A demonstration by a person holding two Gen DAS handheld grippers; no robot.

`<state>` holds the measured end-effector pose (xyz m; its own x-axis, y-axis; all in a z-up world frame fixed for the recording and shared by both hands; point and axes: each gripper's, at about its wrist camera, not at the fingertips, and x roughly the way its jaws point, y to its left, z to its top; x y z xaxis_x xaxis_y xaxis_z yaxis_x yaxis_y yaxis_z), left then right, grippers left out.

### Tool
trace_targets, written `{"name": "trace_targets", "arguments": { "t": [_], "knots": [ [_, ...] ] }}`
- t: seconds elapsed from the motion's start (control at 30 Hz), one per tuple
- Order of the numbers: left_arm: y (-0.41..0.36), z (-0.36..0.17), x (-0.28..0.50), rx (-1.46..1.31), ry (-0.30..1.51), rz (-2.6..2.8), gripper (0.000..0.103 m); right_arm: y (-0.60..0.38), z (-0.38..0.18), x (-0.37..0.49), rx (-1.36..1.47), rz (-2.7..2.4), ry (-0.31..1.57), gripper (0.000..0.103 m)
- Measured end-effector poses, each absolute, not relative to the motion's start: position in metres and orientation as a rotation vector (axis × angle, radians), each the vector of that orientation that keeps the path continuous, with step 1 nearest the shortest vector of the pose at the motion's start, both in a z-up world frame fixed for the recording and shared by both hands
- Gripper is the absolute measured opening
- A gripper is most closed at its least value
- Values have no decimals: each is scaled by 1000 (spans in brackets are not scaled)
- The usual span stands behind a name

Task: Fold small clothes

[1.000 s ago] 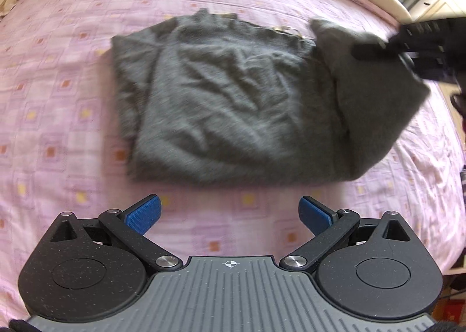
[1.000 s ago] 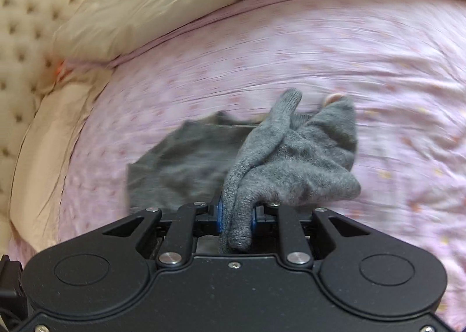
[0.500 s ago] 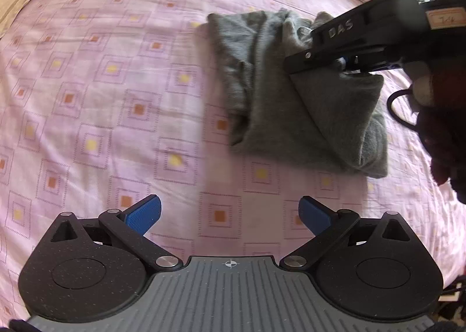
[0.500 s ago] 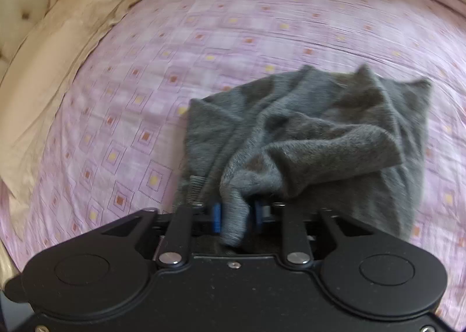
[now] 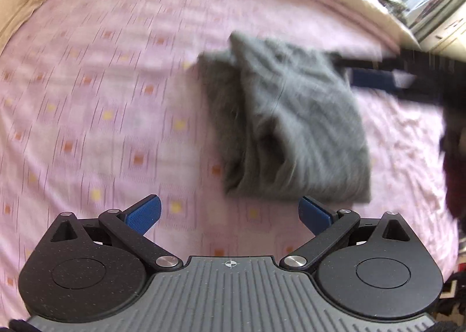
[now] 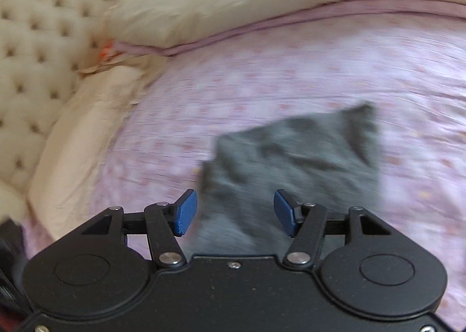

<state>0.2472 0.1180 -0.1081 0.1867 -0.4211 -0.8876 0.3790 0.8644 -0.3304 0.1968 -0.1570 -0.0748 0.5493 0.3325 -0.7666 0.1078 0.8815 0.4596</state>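
Both the left tool (image 5: 230, 214) and right tool (image 6: 235, 212) gape wide (nothing gripped) above the grey garment (image 5: 294, 122).

1. the grey knitted garment (image 5: 294, 125) lies folded on the pink patterned bed sheet (image 5: 116, 98), well clear of the sheet's edges.
2. in the left wrist view it forms a rough rectangle, longer than it is wide, with one folded layer lying over another; a narrower strip of the lower layer shows along its left side.
3. its surface is soft and fuzzy, with shallow creases and a dark pucker near the middle.
4. in the right wrist view the garment (image 6: 291, 163) looks blurred; one far corner points away, and its near edge runs out of sight behind the tool body.
5. nothing grips it.
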Motion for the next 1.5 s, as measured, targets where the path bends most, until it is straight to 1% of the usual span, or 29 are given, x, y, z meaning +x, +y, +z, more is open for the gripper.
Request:
{"name": "trace_targets", "arguments": {
  "t": [0.17,0.33,0.5,0.67,0.7,0.73,0.77,0.8,0.9,1.03,1.1,1.17,1.23,1.27,1.3,1.33,1.37,1.5],
  "knots": [
    [103,-95,285,-115,1217,-588,102,-160,-79,168,395,130,1028,65],
    [84,-103,331,-185,1255,-613,102,-112,-73,150,214,263,1003,65],
    [68,-112,360,-215,1298,-624,102,-44,-82,149,-62,361,970,66],
    [66,-119,368,-239,1340,-635,102,-2,-102,149,-352,361,966,67],
    [67,-121,368,-246,1349,-635,102,1,-106,150,-391,353,967,64],
    [67,-123,368,-254,1357,-636,102,1,-108,151,-416,349,975,59],
    [67,-126,369,-262,1365,-639,102,-2,-108,152,-412,349,980,28],
    [67,-128,369,-270,1371,-643,102,-8,-106,153,-378,340,986,16],
    [62,-134,371,-299,1369,-668,101,-32,-95,155,-247,302,974,15],
    [49,-145,380,-323,1352,-653,99,-50,-86,153,-183,283,960,15],
    [44,-151,386,-344,1352,-648,76,-52,-85,150,-174,285,962,15],
    [38,-156,392,-353,1353,-641,71,-53,-86,149,-168,285,964,15],
    [34,-159,394,-348,1348,-648,60,-53,-85,150,-154,283,966,15],
    [33,-159,394,-337,1340,-650,44,-54,-85,150,-144,281,967,15],
    [32,-159,394,-323,1327,-649,21,-54,-87,151,-134,282,968,15],
    [33,-159,393,-308,1316,-645,8,-54,-86,152,-119,287,969,15],
    [34,-157,392,-286,1303,-633,6,-55,-86,152,-105,295,967,15],
    [48,-136,379,-211,1203,-645,6,-50,-76,151,-54,338,936,14]
  ]
}}
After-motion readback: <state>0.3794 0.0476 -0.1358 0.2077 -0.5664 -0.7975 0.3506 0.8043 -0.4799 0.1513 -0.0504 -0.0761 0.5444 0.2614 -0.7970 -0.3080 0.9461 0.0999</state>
